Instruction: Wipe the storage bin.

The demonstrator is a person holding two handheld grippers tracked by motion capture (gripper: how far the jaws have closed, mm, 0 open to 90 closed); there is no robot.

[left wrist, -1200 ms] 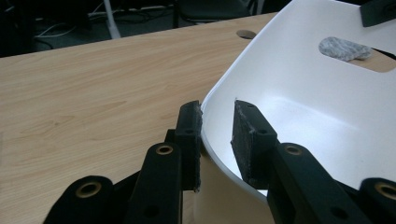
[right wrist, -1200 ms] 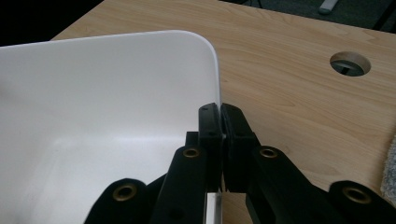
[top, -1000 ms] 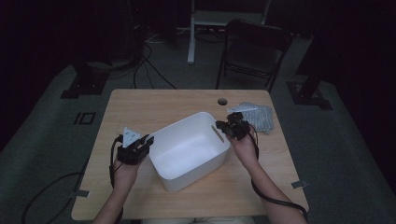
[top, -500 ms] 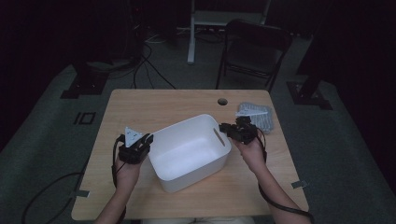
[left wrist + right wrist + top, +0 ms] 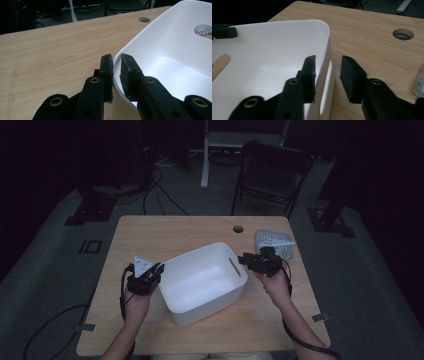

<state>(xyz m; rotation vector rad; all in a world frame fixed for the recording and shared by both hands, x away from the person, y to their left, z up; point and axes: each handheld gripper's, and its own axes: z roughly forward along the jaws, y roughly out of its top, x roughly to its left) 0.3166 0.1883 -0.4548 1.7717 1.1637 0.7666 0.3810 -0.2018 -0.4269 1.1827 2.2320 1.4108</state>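
While the high view sets the white bin (image 5: 202,282) on the table (image 5: 150,232) between both hands, the left gripper (image 5: 117,65) view shows its jaws pinching the bin's near rim. Seen in its own view, the right gripper (image 5: 327,75) straddles the opposite wall beside the handle slot; its jaws have just been opening, and the outer pad (image 5: 351,75) stands clear. A grey bundle (image 5: 274,242) lies just beyond it.
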